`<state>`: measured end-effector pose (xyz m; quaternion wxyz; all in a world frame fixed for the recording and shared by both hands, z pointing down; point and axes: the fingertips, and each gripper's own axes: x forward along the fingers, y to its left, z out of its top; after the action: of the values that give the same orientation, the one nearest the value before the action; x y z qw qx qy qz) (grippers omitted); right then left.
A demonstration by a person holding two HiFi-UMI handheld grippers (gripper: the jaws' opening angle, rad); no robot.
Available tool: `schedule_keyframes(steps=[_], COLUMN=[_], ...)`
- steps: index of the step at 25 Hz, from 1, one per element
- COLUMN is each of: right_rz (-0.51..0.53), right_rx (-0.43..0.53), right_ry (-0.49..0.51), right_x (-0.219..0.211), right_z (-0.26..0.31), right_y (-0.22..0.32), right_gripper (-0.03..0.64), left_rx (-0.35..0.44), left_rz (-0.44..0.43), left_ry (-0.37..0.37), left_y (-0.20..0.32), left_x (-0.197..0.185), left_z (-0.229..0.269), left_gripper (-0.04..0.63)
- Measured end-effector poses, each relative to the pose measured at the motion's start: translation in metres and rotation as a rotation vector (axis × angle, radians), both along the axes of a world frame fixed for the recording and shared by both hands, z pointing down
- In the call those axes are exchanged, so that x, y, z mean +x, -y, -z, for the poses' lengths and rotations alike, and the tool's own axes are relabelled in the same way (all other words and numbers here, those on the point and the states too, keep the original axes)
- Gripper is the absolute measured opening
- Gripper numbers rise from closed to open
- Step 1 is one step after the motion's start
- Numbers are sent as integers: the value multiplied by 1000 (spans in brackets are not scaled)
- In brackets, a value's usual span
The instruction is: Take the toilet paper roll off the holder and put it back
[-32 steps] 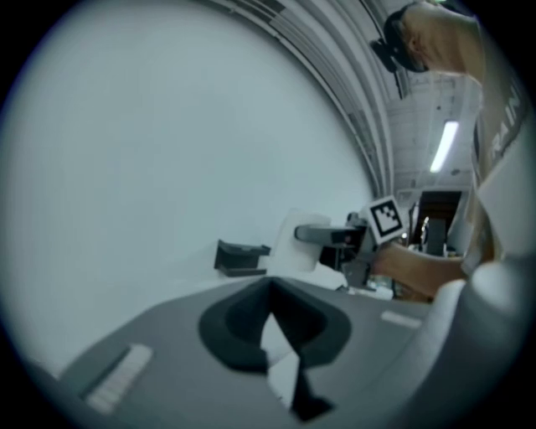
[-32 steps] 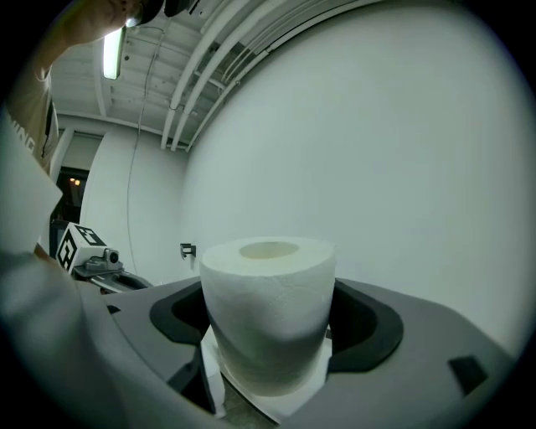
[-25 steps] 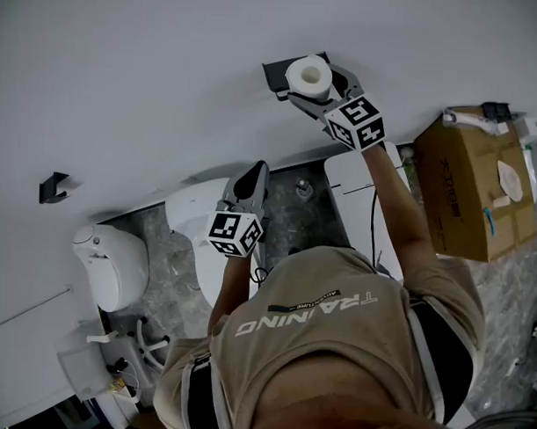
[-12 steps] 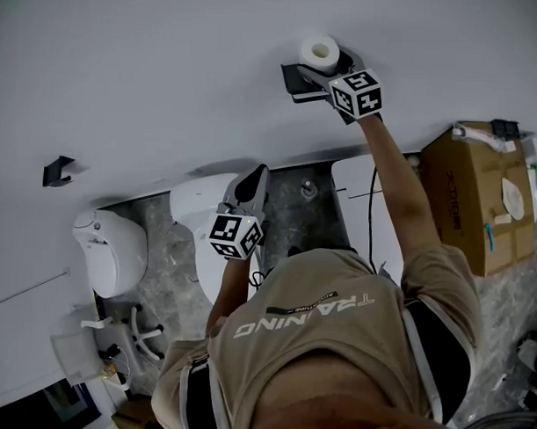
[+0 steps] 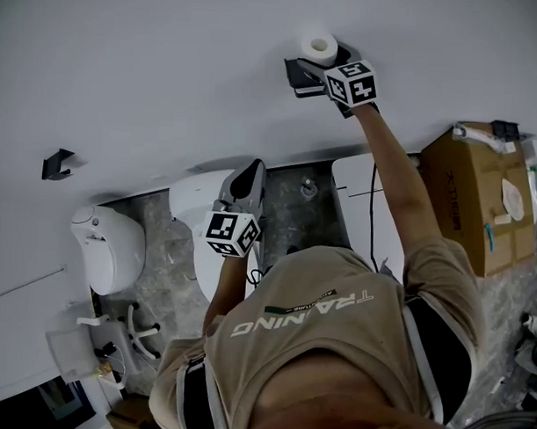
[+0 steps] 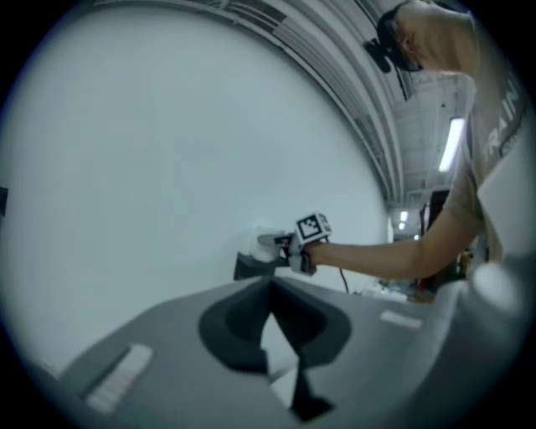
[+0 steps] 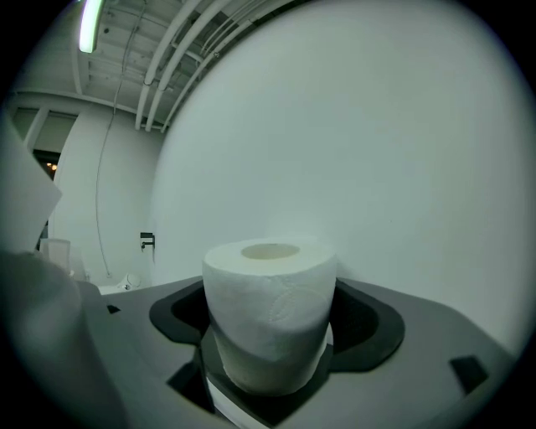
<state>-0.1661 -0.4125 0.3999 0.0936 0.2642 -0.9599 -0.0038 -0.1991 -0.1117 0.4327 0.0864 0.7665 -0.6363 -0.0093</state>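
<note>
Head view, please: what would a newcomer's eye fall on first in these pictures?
The white toilet paper roll stands upright between the fingers of the right gripper, held up at the dark holder on the bare wall. Lower down, the left gripper hangs shut and empty over a white toilet.

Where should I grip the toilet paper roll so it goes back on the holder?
Across its curved sides at mid-height, coming from the room side, as the right gripper holds the toilet paper roll now; that leaves its hollow core open.
</note>
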Motion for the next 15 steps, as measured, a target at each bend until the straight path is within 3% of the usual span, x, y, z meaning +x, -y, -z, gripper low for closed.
schedule_keyframes(steps=[15], right_rz=[-24], right_rx=[60], right_ry=[86], right_x=[50], right_z=[31], right_y=[-31], right_gripper=[357], left_rx=[-10], left_rz=[-12], left_ry=[6], left_y=[-32], left_x=[13], left_z=[-9], left_gripper=[5])
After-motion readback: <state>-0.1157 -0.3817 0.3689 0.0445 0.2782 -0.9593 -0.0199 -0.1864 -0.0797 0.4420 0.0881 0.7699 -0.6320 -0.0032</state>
